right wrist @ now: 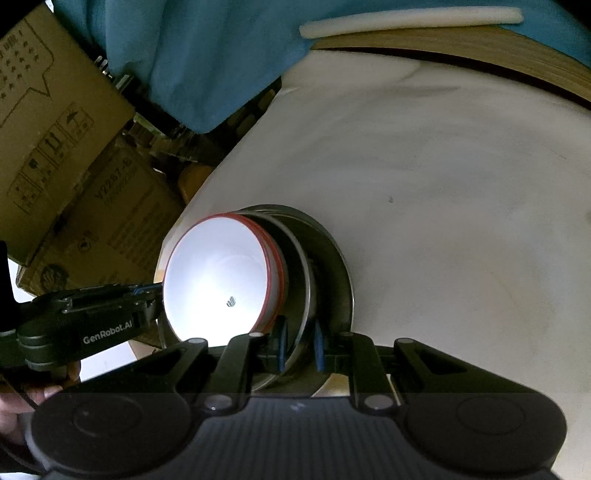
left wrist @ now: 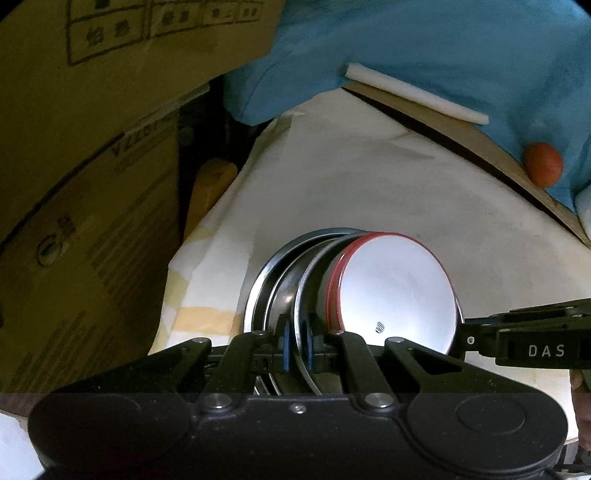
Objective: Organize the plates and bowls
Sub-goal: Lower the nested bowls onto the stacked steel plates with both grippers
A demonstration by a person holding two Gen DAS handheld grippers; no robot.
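A white bowl with a red rim [left wrist: 399, 291] [right wrist: 218, 277] sits nested on top of several steel dishes [left wrist: 266, 280] [right wrist: 332, 266], on the white-covered table [left wrist: 369, 177] [right wrist: 424, 184]. My left gripper [left wrist: 298, 347] is shut, its blue pads [left wrist: 286, 347] clamping the rim of a steel dish on one side of the stack. My right gripper [right wrist: 301, 345] is shut on a steel dish rim at the opposite side. Each gripper shows in the other's view, the right gripper [left wrist: 517, 339] and the left gripper [right wrist: 92, 325] at the stack's edge. Whether the stack rests on the table is unclear.
Cardboard boxes [left wrist: 74, 184] [right wrist: 55, 147] stand past the table's left edge. Blue cloth [left wrist: 424, 44] [right wrist: 203, 55] drapes along the back, with a white foam stick [left wrist: 413, 92] [right wrist: 406, 20] and an orange ball [left wrist: 543, 164]. A wooden board [left wrist: 461, 125] borders the far side.
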